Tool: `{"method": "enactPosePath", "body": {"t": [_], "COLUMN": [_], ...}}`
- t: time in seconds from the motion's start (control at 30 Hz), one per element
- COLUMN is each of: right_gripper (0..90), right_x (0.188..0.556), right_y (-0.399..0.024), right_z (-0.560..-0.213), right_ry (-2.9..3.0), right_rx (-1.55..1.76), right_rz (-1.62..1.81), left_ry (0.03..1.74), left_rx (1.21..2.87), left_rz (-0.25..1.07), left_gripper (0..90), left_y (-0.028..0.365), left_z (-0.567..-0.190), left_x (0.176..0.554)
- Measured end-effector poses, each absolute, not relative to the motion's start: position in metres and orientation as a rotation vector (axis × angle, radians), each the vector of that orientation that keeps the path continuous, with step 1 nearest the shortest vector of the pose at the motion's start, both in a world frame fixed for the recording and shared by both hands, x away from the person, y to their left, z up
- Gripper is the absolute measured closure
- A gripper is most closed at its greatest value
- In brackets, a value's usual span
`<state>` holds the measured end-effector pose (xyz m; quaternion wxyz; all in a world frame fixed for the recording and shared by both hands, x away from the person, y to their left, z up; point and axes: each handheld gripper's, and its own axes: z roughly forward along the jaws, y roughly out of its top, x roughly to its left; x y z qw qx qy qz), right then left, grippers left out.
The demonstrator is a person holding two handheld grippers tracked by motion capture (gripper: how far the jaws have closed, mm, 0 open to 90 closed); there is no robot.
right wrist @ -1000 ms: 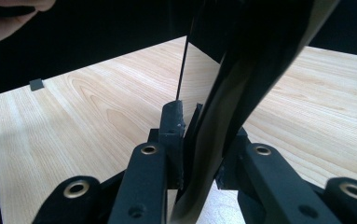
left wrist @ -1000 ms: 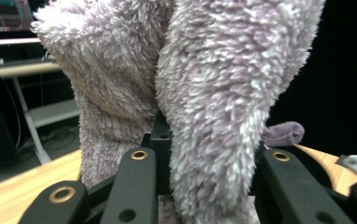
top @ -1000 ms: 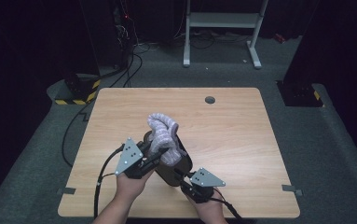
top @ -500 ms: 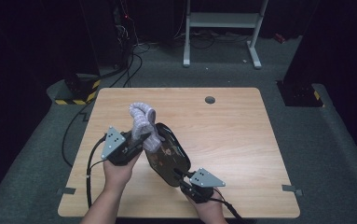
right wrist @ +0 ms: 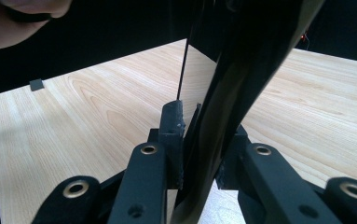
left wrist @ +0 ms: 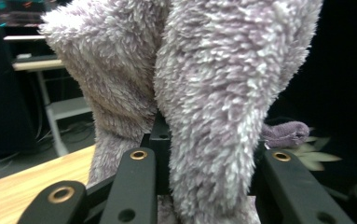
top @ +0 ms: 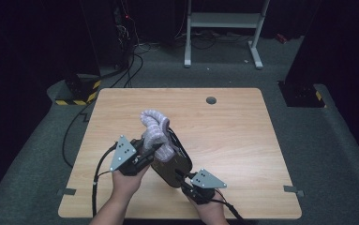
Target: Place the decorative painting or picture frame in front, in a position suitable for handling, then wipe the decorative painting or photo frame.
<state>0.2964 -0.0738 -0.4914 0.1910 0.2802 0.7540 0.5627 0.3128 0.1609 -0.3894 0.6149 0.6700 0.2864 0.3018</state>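
While the wooden desk [top: 233, 126] lies bare around them | dark flat bag [top: 171, 164] pinched at its edge by right tool [top: 186, 180], held above desk | fluffy lilac cloth [top: 156, 133] clamped in left tool [top: 151, 149], over bag; insertion seemingly undone

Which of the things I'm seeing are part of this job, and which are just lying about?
In the job:
- fluffy lilac fabric, clamped in left gripper
- dark flat board, clamped in right gripper

Lying about:
- white stand
- floor cables
- table grommet hole
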Motion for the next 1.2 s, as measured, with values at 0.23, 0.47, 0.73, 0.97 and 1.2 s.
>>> {"method": "enactPosePath", "body": {"t": [0.23,0.47,0.73,0.97,1.2], "right_gripper": [76.8,76.8,76.9,77.0,77.0], "right_x": [0.297,0.297,0.297,0.298,0.297], "right_y": [-0.074,-0.074,-0.074,-0.073,-0.073], "right_z": [-0.492,-0.492,-0.492,-0.492,-0.492], "right_ry": [2.118,2.121,2.119,2.119,2.113], "right_rx": [0.785,0.782,0.776,0.773,0.778], "right_rz": [1.582,1.587,1.590,1.594,1.595], "left_ry": [0.569,0.631,0.808,0.919,0.844], "left_rx": [1.565,1.538,1.548,1.578,1.577], "left_rz": [0.704,0.733,0.769,0.741,0.716], "left_gripper": [67.2,67.2,67.3,67.3,67.3], "left_y": [0.139,0.159,0.199,0.220,0.204], "left_z": [-0.383,-0.386,-0.401,-0.432,-0.428], "left_x": [0.296,0.313,0.344,0.355,0.339]}}
